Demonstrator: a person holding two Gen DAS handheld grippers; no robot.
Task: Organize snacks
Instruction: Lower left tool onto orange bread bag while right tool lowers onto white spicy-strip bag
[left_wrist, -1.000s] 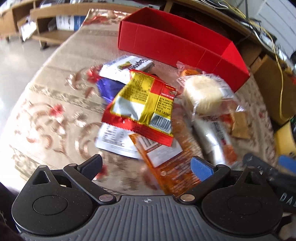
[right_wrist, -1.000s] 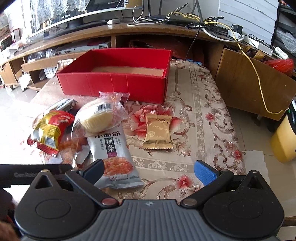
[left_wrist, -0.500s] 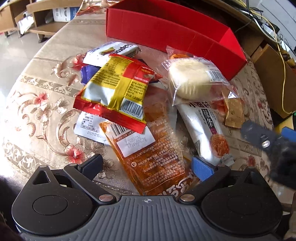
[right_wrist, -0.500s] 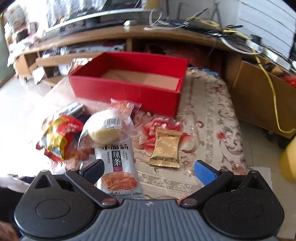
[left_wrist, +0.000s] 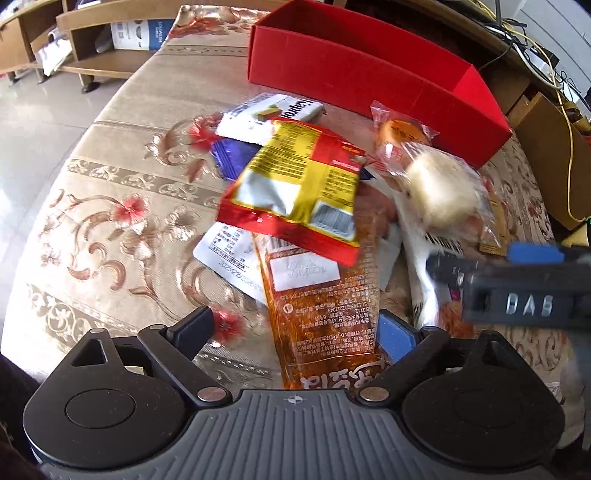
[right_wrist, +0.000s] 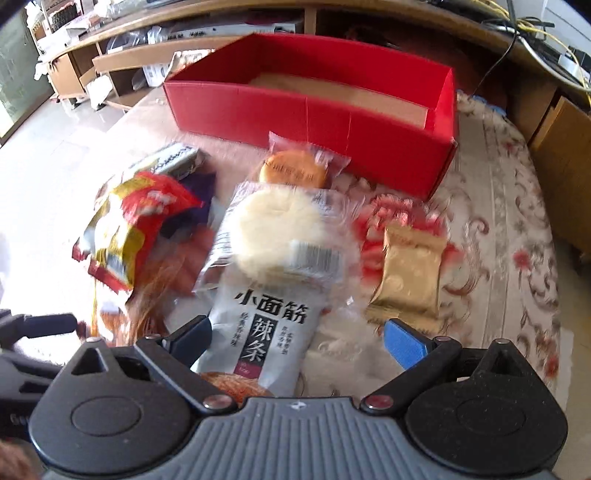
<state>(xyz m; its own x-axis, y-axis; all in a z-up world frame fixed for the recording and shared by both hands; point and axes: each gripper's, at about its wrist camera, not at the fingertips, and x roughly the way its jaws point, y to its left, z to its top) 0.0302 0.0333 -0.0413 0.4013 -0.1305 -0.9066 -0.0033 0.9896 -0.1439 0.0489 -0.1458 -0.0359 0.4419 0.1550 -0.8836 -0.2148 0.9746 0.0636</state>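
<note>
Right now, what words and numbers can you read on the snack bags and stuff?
"小面筋" and "辣条": grey bag between the right gripper's open fingers.
"DAB": right gripper's body, seen from the left wrist.
"2025", the start of a date: white packet under the pile.
Upside-down brand word: white wrapper, not clear enough to spell.
Small print on the orange bag and yellow-red bag: too small or blurred.
Red box: none.

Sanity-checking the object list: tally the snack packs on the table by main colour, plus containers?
Red/yellow pack: 1
Orange pack: 1
Purple pack: 1
White/grey packs: 3 (wafer, flat sachet, spicy strips)
Clear-wrapped cakes: 2 (white, orange)
Gold pack: 1
Red box: 1
Total: 9 snacks, 1 box
</note>
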